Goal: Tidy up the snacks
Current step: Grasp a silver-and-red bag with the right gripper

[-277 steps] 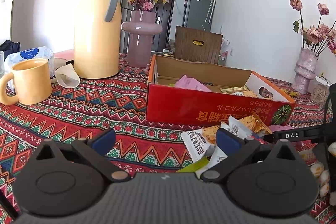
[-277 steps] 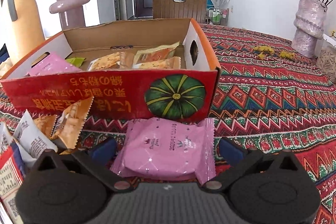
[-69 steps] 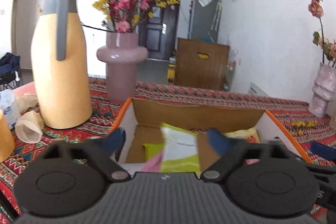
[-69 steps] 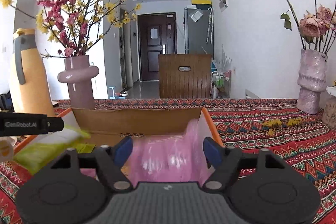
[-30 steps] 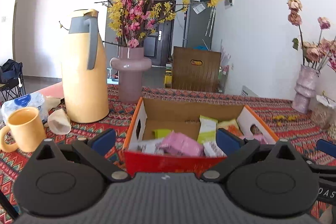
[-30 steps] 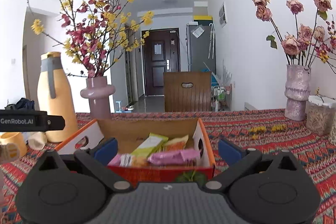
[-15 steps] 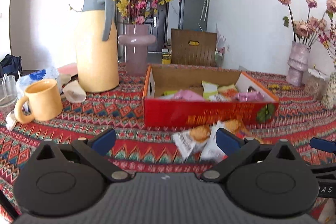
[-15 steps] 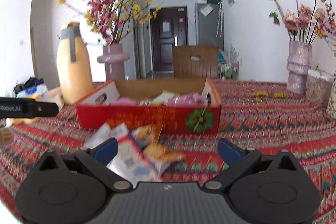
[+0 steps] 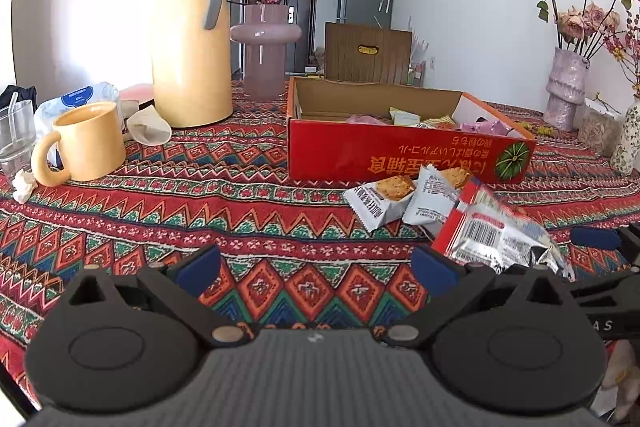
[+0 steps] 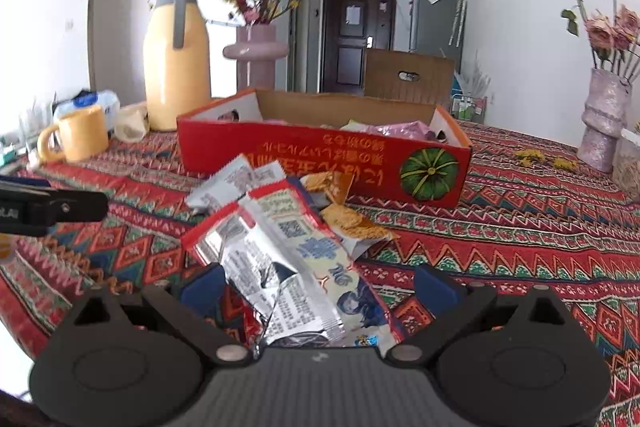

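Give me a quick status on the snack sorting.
Left gripper open, empty. Right gripper open around silver packet. Loose packets outside red box. Path clear.

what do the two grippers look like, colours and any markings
Both match: the left gripper and right gripper have matte black bodies with ribbed centres, round embossed discs, silver pivot pins and dark blue fingertip pads. White lettering marks the side bars.

– Where does the left wrist camera look from?
– Low over the red patterned tablecloth [image 9: 256, 211], facing the red cardboard box [image 9: 400, 155], with the yellow jug [image 9: 188, 39] far on the left.
– And the right one?
– Low too, close over the shiny silver snack packets [image 10: 280, 259], facing the same box [image 10: 320, 155].
– What do both see?
– The box, the jug [image 10: 176, 59] and the yellow mug [image 9: 88, 143] [image 10: 76, 139].
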`<act>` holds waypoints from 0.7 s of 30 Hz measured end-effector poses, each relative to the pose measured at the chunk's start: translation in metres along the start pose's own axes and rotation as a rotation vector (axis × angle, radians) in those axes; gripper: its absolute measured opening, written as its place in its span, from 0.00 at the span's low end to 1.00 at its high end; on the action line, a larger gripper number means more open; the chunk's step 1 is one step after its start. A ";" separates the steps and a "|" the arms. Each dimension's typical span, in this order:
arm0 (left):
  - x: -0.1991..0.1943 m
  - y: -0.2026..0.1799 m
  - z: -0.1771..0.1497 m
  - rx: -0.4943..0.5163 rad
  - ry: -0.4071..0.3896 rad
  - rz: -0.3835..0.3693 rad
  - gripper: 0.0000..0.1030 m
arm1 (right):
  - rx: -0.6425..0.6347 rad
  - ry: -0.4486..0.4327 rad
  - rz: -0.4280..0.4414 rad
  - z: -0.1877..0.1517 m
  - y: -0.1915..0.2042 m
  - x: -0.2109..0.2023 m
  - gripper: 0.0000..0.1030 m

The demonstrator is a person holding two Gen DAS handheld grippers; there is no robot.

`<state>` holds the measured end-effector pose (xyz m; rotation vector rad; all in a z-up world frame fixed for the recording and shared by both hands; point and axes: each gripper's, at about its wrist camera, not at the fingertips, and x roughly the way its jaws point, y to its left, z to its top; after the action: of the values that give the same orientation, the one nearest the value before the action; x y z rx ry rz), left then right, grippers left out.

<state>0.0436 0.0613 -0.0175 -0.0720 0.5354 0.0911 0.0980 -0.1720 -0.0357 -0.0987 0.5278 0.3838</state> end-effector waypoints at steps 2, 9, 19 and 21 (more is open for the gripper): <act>0.000 0.001 0.000 -0.005 -0.001 0.001 1.00 | -0.015 0.013 0.004 0.002 0.001 0.005 0.97; 0.001 0.001 -0.001 -0.009 0.005 0.000 1.00 | -0.027 0.052 0.032 0.003 0.006 0.019 0.91; 0.006 -0.004 -0.001 -0.008 0.020 -0.005 1.00 | -0.006 -0.002 0.071 -0.004 -0.002 0.005 0.63; 0.007 -0.005 -0.001 -0.007 0.023 -0.006 1.00 | 0.011 -0.030 0.072 -0.005 -0.006 -0.003 0.62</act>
<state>0.0496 0.0565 -0.0219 -0.0813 0.5575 0.0864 0.0958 -0.1794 -0.0389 -0.0634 0.5043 0.4520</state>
